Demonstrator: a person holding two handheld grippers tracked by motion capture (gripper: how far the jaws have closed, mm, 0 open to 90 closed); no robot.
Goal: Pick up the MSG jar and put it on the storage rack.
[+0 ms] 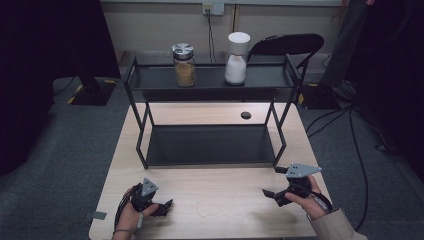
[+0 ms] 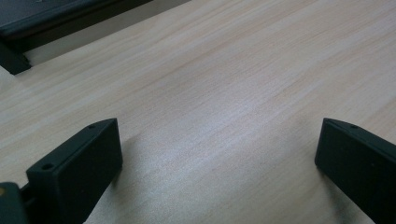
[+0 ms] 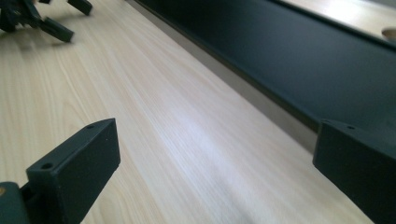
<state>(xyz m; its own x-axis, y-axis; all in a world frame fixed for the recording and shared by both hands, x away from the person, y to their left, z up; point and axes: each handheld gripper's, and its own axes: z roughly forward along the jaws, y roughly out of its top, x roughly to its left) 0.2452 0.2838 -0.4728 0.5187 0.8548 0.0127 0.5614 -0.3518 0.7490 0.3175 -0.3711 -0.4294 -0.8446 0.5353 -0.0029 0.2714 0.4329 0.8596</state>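
Black rack point(image 1: 210, 145) on table point(image 1: 210, 210); both grippers, left point(image 1: 162, 206) and right point(image 1: 274, 182), jaws spread, empty, in front of rack.

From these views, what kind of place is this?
Probably a data-collection lab, not a kitchen: black curtain at the sides, cables on the carpet, and a wooden table with a two-tier black rack holding two jars.

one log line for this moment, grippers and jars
left gripper: open, empty, low over table | right gripper: open, empty | brown jar, white jar: upright on rack top shelf
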